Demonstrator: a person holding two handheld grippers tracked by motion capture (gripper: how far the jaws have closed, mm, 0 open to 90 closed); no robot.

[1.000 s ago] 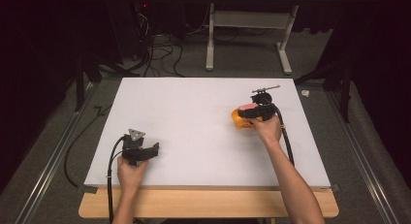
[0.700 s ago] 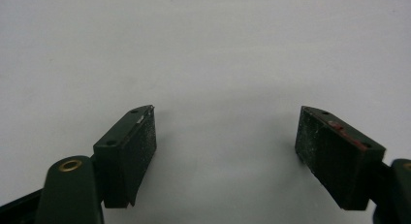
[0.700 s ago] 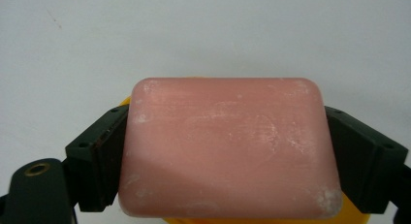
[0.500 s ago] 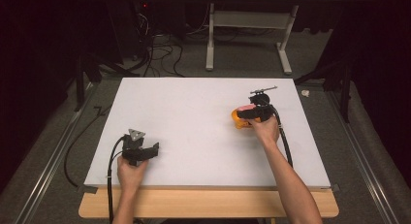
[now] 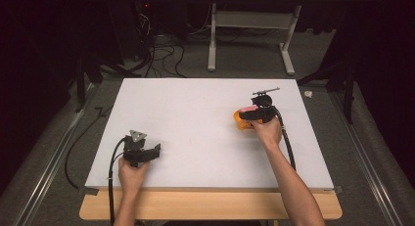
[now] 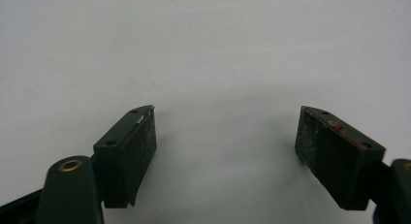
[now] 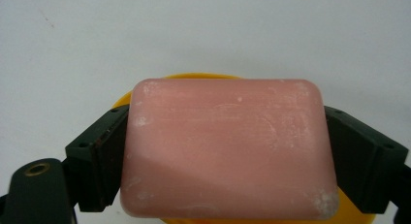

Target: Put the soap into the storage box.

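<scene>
A pink bar of soap (image 7: 228, 151) sits between the jaws of my right gripper (image 7: 227, 158), which is shut on its two short sides. Under and behind it lies a round yellow dish (image 7: 194, 79). In the high view the right gripper (image 5: 248, 116) holds the soap (image 5: 246, 110) just over the yellow dish (image 5: 239, 123), at the right of the white board. My left gripper (image 5: 152, 152) rests near the board's front left corner. Its jaws stand wide apart with only bare board between them (image 6: 225, 151).
The white board (image 5: 195, 113) lies on a wooden table (image 5: 205, 206). Grey floor surrounds it, with cables (image 5: 156, 55) and a white desk frame (image 5: 213, 40) at the back. A small white scrap (image 5: 307, 94) lies off the board's far right corner.
The right gripper with the soap has edged very slightly left over the dish. The left gripper has not moved.
</scene>
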